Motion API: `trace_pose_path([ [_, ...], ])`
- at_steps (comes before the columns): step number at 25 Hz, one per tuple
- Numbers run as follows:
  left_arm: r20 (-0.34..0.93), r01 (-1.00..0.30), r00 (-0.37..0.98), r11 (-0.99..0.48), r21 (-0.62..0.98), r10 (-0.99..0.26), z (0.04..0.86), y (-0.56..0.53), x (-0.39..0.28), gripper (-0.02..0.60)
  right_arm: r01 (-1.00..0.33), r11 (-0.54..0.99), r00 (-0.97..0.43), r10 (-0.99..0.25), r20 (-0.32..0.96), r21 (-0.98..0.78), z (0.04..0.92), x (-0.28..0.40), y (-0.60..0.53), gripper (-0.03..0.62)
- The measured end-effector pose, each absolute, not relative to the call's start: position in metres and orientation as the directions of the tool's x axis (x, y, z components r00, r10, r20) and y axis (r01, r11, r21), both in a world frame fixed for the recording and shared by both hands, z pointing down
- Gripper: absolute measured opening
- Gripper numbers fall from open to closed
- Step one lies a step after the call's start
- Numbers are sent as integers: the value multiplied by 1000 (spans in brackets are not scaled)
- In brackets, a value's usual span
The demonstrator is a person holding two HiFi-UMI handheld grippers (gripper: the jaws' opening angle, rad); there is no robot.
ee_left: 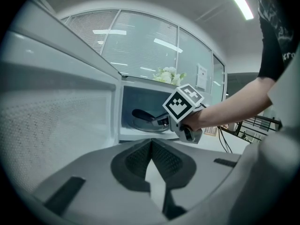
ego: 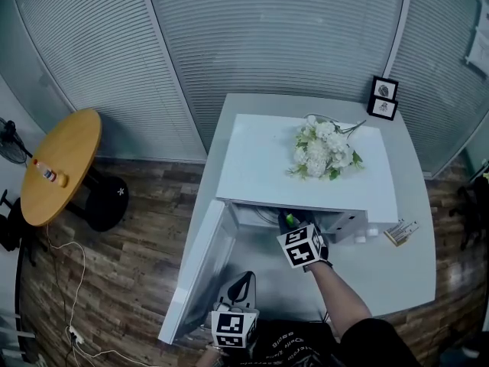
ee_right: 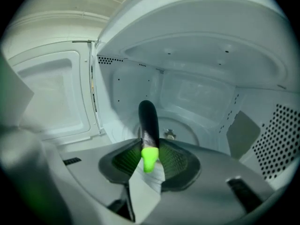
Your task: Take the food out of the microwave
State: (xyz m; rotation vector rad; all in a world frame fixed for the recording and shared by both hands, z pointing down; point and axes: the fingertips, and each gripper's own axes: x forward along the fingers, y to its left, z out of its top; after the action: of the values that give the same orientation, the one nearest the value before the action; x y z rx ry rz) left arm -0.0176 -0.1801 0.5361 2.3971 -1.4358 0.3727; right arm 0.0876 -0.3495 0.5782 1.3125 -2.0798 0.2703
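Observation:
A white microwave [ego: 252,159] stands on a grey table [ego: 397,274] with its door [ego: 200,266] swung open to the left. My right gripper [ee_right: 150,146] reaches into the cavity and is shut on a dark purple eggplant [ee_right: 149,118] just above its green stem. The eggplant [ee_left: 140,115] sticks out over the glass turntable [ee_right: 190,131], lifted off it. In the head view only the green stem [ego: 289,220] shows at the opening. My left gripper [ego: 241,287] hangs in front of the open door, its jaws shut and holding nothing.
A bunch of white flowers [ego: 325,150] lies on the microwave's top. Two small picture frames [ego: 383,98] stand at the table's far corner and a small box [ego: 401,232] lies right of the microwave. A round wooden table [ego: 61,163] stands at the left.

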Motion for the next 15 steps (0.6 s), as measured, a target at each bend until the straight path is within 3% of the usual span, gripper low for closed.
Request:
trace_pose_path([
  [15,362,-862,504,-484,151,-784,535,-169,-16,8,-883,432,-248,-762,599,184,559,98,-316,117],
])
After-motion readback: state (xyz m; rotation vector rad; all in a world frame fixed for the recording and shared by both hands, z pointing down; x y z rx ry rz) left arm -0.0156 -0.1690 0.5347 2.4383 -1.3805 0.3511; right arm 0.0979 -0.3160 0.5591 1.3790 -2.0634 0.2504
